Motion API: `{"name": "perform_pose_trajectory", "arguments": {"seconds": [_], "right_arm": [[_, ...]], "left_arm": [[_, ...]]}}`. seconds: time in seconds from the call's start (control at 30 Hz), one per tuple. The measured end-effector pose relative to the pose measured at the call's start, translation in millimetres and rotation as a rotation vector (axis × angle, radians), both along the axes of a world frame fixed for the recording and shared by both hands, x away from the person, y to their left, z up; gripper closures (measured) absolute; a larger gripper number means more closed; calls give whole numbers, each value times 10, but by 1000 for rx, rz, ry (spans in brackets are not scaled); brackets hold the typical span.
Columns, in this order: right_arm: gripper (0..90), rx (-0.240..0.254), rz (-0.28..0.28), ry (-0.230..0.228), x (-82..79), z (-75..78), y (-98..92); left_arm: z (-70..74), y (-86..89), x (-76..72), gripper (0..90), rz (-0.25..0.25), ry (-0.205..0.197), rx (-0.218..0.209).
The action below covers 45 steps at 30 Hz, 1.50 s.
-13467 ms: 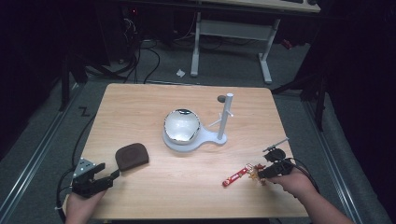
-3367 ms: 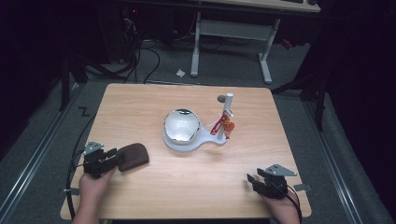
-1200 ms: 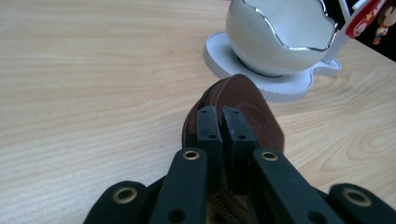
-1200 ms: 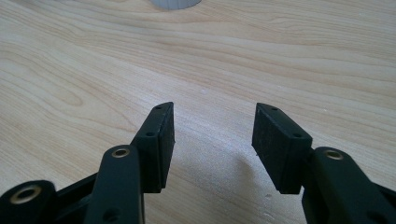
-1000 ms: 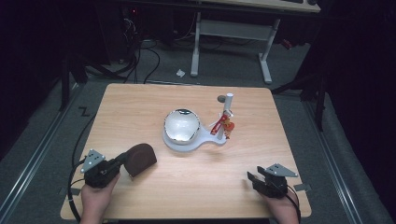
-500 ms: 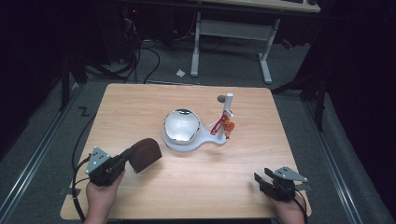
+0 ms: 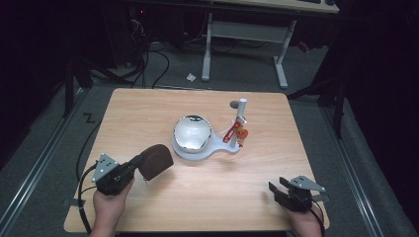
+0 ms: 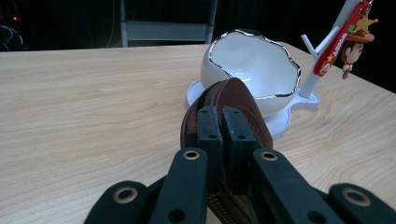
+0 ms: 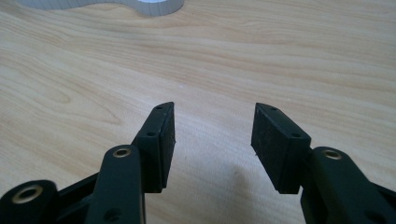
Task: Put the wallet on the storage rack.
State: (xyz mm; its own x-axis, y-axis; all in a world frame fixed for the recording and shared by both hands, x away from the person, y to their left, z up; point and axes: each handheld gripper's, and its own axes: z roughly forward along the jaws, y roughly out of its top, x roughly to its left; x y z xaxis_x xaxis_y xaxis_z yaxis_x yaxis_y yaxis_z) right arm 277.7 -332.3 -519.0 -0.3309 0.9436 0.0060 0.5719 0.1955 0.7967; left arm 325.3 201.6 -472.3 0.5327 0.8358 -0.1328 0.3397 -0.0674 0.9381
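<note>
My left gripper (image 7: 134, 164) (image 8: 223, 119) is shut on a brown zippered pouch (image 7: 155, 160) (image 8: 233, 95), holding it lifted on edge over the table's left front. Ahead of it stands a white bowl with a silver rim (image 7: 192, 132) (image 8: 252, 65) on a white stand (image 7: 217, 150) (image 8: 289, 122) with a post (image 7: 240, 117). A red cowboy keychain (image 7: 236, 133) (image 8: 348, 42) hangs from that post. My right gripper (image 7: 279, 190) (image 9: 212, 135) is open at the right front corner, with only bare wood between its fingers.
The light wooden table (image 7: 148, 113) has its front edge close to both hands. Beyond the far edge are a dark floor, cables (image 7: 148, 59) and a white desk frame (image 7: 242, 29). A small dark round object (image 7: 233, 104) lies behind the post.
My left gripper has lifted the pouch off the table and carried it right and slightly forward, toward the bowl. The right gripper has shifted a little to the right and opened.
</note>
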Motion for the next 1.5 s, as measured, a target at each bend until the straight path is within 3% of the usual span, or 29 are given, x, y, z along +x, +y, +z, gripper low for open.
{"name": "perform_pose_trajectory", "arguments": {"seconds": [0.13,0.43,0.6,0.87,1.5], "right_arm": [[502,12,0,6,22,-8,34],[505,-16,45,-8,15,7,81],[505,6,33,-14,-17,26,22],[506,13,41,-9,-5,22,17],[506,17,49,-6,7,24,5]], "left_arm": [[44,-37,-16,873,-6,-1,-2],[267,-178,3,872,-17,-22,15],[386,-268,93,872,-23,-23,27],[576,-398,355,872,-23,-12,56],[635,-573,772,871,-24,54,119]]}}
